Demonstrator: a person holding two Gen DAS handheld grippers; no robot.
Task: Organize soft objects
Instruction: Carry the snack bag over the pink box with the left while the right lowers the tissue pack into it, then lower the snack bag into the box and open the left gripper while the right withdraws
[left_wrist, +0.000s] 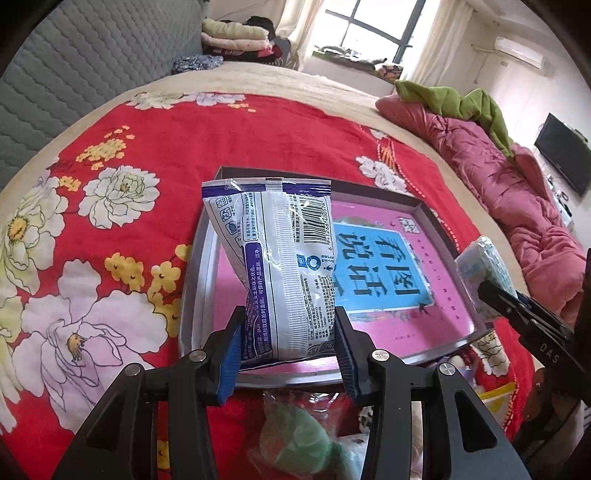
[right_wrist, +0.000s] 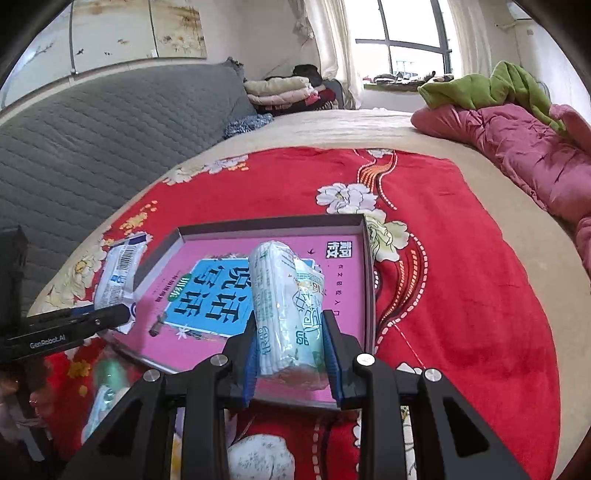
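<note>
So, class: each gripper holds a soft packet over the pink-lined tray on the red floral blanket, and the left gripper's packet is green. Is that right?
Not quite. The left gripper holds a white and blue packet, not green, as the left wrist view shows. The rest stands.

Grey quilted headboard (right_wrist: 92, 140), folded clothes (right_wrist: 280, 90) by the window (right_wrist: 406, 37), green blanket (left_wrist: 461, 103) on pink quilt (left_wrist: 498, 177).

Home bedroom, bed (left_wrist: 229, 92), folded blankets (right_wrist: 280, 90), wall television (left_wrist: 563, 155)

The left hand-held gripper (left_wrist: 291, 332) clamps a white packet (left_wrist: 273, 266) above the tray (left_wrist: 199, 266).
</note>
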